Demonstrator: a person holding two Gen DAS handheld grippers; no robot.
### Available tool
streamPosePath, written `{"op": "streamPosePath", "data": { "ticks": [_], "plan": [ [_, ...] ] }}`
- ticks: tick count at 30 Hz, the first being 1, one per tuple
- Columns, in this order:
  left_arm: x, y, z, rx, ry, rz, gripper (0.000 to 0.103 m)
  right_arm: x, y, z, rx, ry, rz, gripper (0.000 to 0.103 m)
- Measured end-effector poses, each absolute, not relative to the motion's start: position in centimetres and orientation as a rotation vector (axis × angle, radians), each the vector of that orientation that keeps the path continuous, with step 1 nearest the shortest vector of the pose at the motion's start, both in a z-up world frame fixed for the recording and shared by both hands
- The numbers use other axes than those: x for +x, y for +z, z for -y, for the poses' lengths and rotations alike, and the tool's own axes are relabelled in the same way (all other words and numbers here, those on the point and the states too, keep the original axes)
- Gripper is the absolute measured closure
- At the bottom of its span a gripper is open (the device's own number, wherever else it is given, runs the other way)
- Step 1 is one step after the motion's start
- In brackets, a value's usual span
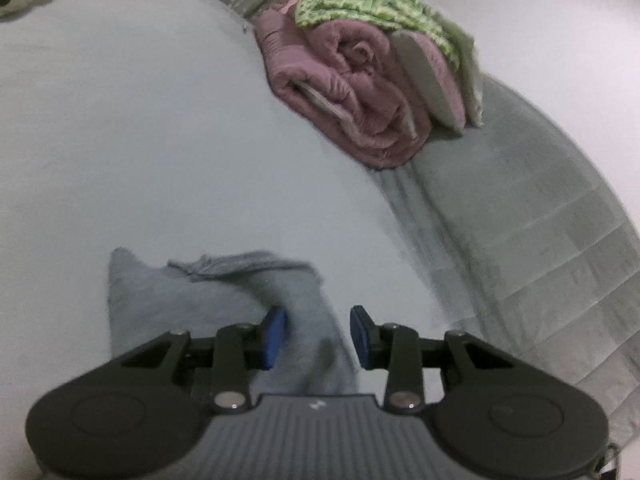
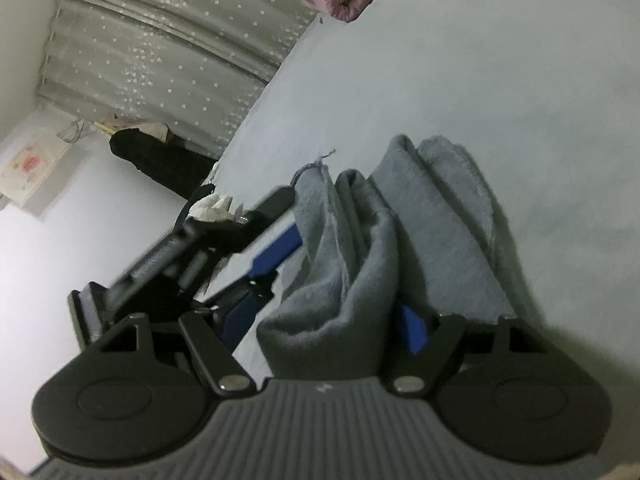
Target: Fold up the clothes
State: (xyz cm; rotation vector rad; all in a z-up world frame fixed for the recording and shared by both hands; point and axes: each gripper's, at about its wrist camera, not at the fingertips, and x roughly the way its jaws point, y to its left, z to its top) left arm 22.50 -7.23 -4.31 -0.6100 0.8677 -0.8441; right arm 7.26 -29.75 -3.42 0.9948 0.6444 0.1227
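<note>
The left tool (image 1: 318,336) has its blue pads partly open with a strip of the grey cloth (image 1: 224,300) running between them. The left pad touches the cloth, but the right pad stands clear of it, so it does not look like a firm grip. The right tool (image 2: 332,320) is opened wide, and a thick bunch of the same grey cloth (image 2: 360,248) fills the gap between its pads. I cannot tell if the pads really press on it. In the right wrist view the left tool shows just beside the cloth's frayed edge. The cloth lies bunched in soft folds on the pale bed (image 1: 140,140). I think the fold is under way, with both tools working one end of the cloth. Next the tools need to get a good hold and lay the cloth flat and even. Far off, a pink blanket (image 1: 348,92) with a green cloth (image 1: 360,0) on top sits at the bed's edge.
</note>
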Motion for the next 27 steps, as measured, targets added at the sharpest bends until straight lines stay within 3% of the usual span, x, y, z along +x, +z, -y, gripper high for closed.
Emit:
{"op": "streamPosePath", "data": {
  "ticks": [2,7,18,27],
  "plan": [
    [22.2,-4.2,6.6,-0.631,-0.844,-0.853,0.066,7.3,-3.5,29.7,0.988,0.114,-0.633,0.025],
    [21.4,-4.7,4.8,-0.636,-0.795,-0.844,0.066,7.8,-3.5,29.1,0.934,0.089,-0.621,0.072],
    [19.4,-5.1,2.5,-0.639,-0.755,-0.79,0.066,6.6,-1.8,30.3,0.966,0.107,-0.524,0.08],
    [17.6,-4.3,4.5,-0.543,-0.816,-0.767,0.066,4.7,-2.0,33.4,1.075,0.046,-0.56,0.083]
  ]
}}
